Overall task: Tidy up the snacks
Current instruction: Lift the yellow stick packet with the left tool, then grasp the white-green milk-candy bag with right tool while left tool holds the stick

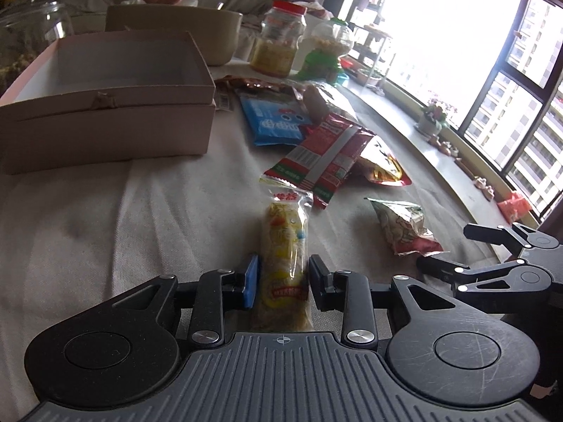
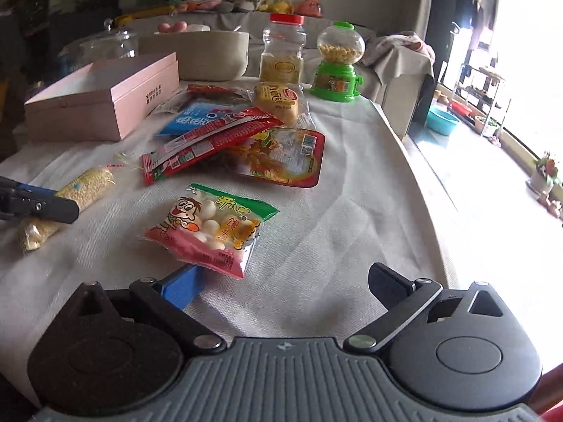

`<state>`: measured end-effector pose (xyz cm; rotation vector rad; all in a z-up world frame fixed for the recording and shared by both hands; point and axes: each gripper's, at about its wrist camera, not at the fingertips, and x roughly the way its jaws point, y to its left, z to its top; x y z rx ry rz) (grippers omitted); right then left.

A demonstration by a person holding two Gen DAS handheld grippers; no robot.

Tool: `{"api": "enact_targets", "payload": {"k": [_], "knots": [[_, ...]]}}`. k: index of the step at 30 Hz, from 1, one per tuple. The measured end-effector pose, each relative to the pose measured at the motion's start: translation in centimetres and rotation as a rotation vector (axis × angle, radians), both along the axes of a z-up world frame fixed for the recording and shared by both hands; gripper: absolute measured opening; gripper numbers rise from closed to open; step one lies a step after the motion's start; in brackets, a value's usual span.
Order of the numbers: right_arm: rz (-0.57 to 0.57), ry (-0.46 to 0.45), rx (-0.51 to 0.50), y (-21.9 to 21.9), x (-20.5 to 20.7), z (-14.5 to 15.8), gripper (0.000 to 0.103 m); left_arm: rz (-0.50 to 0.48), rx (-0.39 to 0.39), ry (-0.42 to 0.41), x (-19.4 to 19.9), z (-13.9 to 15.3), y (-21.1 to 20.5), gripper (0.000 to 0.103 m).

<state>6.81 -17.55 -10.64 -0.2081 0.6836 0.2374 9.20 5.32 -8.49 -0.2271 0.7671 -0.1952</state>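
Observation:
A long yellow snack pack lies on the white cloth between the fingers of my left gripper; the jaws stand close on both sides of it, and it rests on the table. It also shows in the right wrist view, with the left gripper over it. My right gripper is open and empty, just behind a small pink and green snack bag. An open pink box stands at the far left. More packets are piled in the middle: a red one, a blue one.
A red-lidded jar, a green candy dispenser and a beige bowl stand at the table's far end. The table edge curves along the right, with a windowsill and window beyond.

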Motion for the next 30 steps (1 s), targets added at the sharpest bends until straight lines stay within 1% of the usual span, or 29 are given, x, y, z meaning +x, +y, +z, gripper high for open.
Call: {"api": "enact_targets", "payload": {"k": [2,4,5,6,8,14,16,18,19,21,23,25,28,29,30], "knots": [[-0.031,0.006,0.023,-0.1,0.0,-0.4,0.103,-0.004,0.001,0.002,0.0,0.0,0.0,0.034],[-0.055,0.071,0.101,-1.1,0.8,-0.4,0.103,-0.005,0.000,-0.003,0.0,0.0,0.0,0.034],[-0.055,0.086,0.126,-1.6,1.0,-0.1,0.103,-0.001,0.000,-0.007,-0.1,-0.1,0.0,0.034],[-0.049,0.099,0.125,-1.5,1.2,-0.1,0.103,0.002,0.001,-0.010,-0.2,-0.2,-0.1,0.034],[-0.027,0.096,0.069,-0.8,1.0,-0.2,0.103,0.005,0.010,-0.014,-0.3,-0.2,-0.3,0.034],[-0.078,0.029,0.082,-0.3,-0.4,-0.6,0.103,0.009,0.032,-0.029,-0.5,-0.3,-0.7,0.034],[-0.045,0.029,0.070,-0.2,-0.4,-0.3,0.102,0.009,0.043,-0.035,-0.5,-0.3,-0.8,0.034],[-0.012,0.040,0.036,-0.4,0.0,0.1,0.101,0.007,0.050,-0.038,-0.6,-0.4,-0.9,0.034],[-0.023,0.028,0.012,-0.6,0.1,0.2,0.101,0.008,0.049,-0.038,-0.6,-0.4,-0.9,0.034],[-0.080,-0.013,-0.045,-1.3,0.3,0.5,0.100,0.010,0.044,-0.037,-0.6,-0.4,-0.8,0.034],[-0.133,-0.063,-0.076,-1.6,0.1,0.7,0.099,0.015,0.039,-0.035,-0.5,-0.4,-0.7,0.034],[-0.102,-0.072,-0.032,-1.8,-0.4,1.1,0.099,0.017,0.040,-0.035,-0.5,-0.4,-0.8,0.034],[0.021,-0.001,0.091,-0.9,-0.2,1.7,0.099,0.019,0.050,-0.040,-0.6,-0.4,-1.0,0.034],[0.046,0.008,0.115,-0.4,0.0,1.8,0.099,0.019,0.055,-0.042,-0.6,-0.4,-1.0,0.034],[0.061,0.002,0.117,0.4,0.3,1.8,0.099,0.018,0.058,-0.044,-0.7,-0.4,-1.1,0.034]]}}
